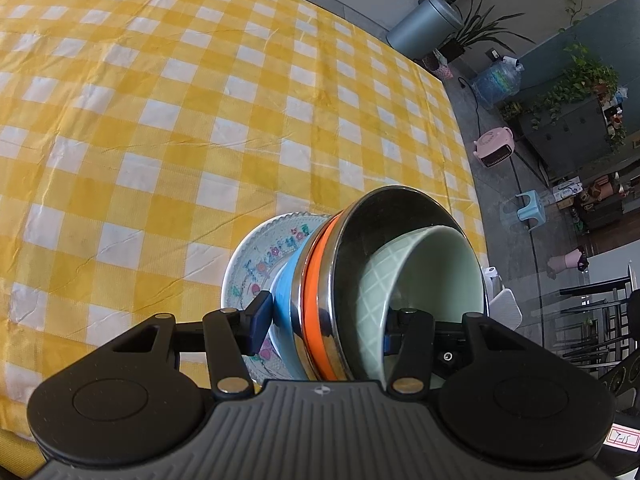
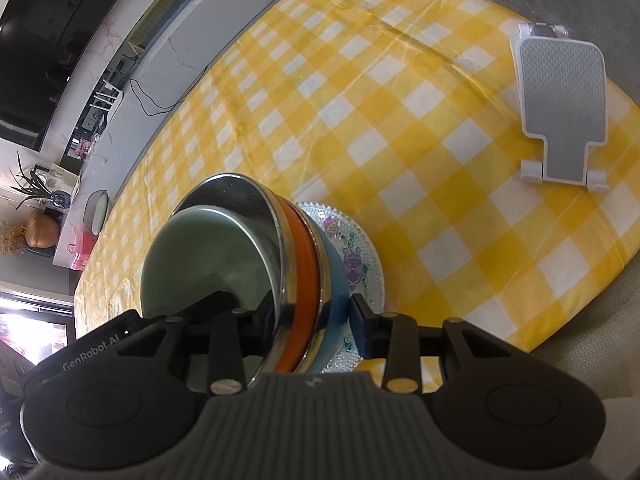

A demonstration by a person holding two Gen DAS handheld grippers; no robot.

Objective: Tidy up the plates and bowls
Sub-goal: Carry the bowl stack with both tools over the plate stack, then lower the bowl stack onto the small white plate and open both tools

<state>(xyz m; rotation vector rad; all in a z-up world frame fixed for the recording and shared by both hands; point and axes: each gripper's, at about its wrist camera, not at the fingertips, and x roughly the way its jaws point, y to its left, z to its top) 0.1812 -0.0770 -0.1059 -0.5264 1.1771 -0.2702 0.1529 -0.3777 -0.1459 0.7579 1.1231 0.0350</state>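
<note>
A nested stack of dishes is held between both grippers above the yellow checked tablecloth (image 1: 160, 120). It holds a pale green bowl (image 1: 432, 276) inside a steel bowl with an orange band (image 1: 316, 292), then a blue bowl (image 1: 286, 292), on a patterned glass plate (image 1: 256, 264). My left gripper (image 1: 320, 326) is shut on the stack, one finger under the plate side, one inside the green bowl. My right gripper (image 2: 308, 320) clamps the same stack (image 2: 304, 264) from the opposite side, with the green bowl (image 2: 200, 264) and plate (image 2: 360, 256) showing.
A white and grey folding stand (image 2: 560, 112) lies on the cloth at the far right of the right wrist view. The table edge (image 1: 460, 128) runs on the right of the left wrist view, with floor, stool and plants beyond.
</note>
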